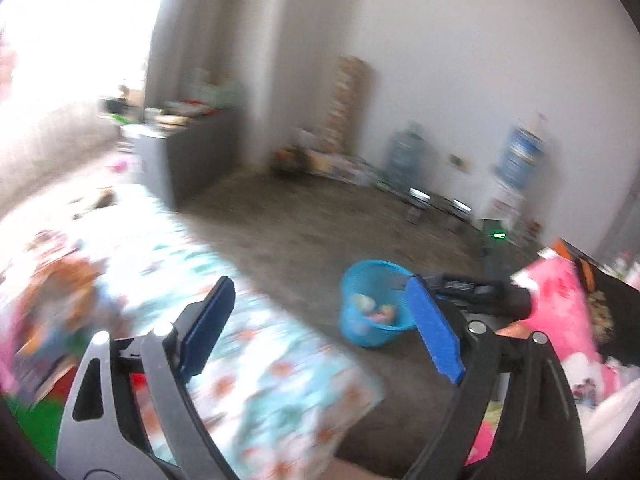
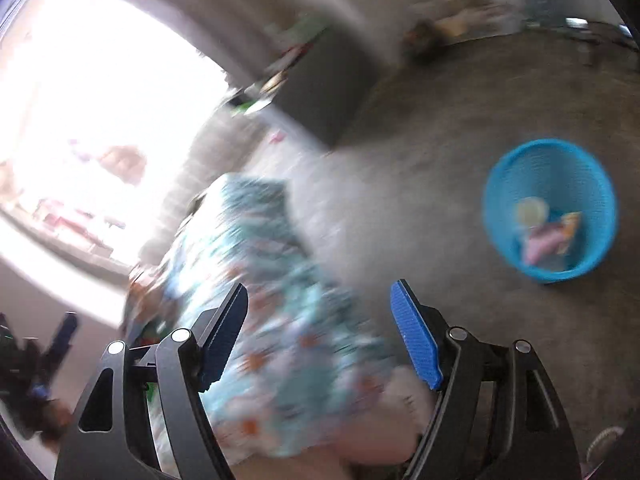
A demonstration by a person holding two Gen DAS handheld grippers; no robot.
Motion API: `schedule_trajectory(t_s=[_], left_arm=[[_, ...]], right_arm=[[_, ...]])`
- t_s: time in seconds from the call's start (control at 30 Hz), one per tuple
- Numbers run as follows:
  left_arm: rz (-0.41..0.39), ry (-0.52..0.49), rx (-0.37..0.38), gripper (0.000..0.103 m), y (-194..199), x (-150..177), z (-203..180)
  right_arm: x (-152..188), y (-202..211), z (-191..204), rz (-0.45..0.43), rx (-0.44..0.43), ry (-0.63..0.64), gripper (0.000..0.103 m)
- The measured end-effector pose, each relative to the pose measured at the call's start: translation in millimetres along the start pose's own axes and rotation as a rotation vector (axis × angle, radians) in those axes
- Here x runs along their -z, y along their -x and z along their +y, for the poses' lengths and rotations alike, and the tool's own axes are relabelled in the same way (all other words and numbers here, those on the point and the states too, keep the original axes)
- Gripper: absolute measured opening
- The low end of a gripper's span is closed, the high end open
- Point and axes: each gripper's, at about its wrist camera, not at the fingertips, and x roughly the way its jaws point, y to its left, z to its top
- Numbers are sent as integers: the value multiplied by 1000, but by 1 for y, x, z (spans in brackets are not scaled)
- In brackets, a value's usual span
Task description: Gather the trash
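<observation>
Both claws, left claw [image 1: 320, 328] and right claw [image 2: 320, 336], gape empty; steady them, then seek more trash beyond the blue basket [image 2: 500, 184].

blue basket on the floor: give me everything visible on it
The blue basket is a round bin of bright blue mesh, apparently plastic, with a solid rim and walls tapering to a narrower base. It stands upright on the grey-brown floor, apart from the patterned cloth. Inside lie a few pieces of trash: something pale and round, something pink, an orange-and-blue wrapper; blur hides more. Neither gripper touches it, though in the left wrist view the right gripper overlaps its rim.
</observation>
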Motion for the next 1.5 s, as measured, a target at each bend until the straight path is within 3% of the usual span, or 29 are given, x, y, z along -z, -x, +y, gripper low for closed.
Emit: schedule_trajectory(t_s=[0.1,0.27,0.47,0.83,1.0,1.2,1.33,1.43,1.5], left_arm=[[-13,78,-126,84,43,38,37],[-6,121,-288,84,83,91,70],[-24,175,-353,84,106,122,92],[-79,290,-364,84,129,153,131],[-105,354,-356,84,134,162,148],[-128,403,-299,84,126,161,164],[-126,475,-205,73,108,157,177],[-111,531,-146,58,94,156,185],[-101,580,-99,53,84,157,191]], right_arm=[[9,-16,22,67,-78,25,72],[28,-39,64,168,-158,69,72],[56,-61,119,283,-241,122,72],[112,-128,184,513,-316,131,72],[121,-172,196,555,-290,80,61],[119,-203,200,519,-259,16,50],[118,-216,203,505,-247,-12,40],[119,-224,205,508,-249,-25,31],[120,-231,205,519,-246,-29,17]])
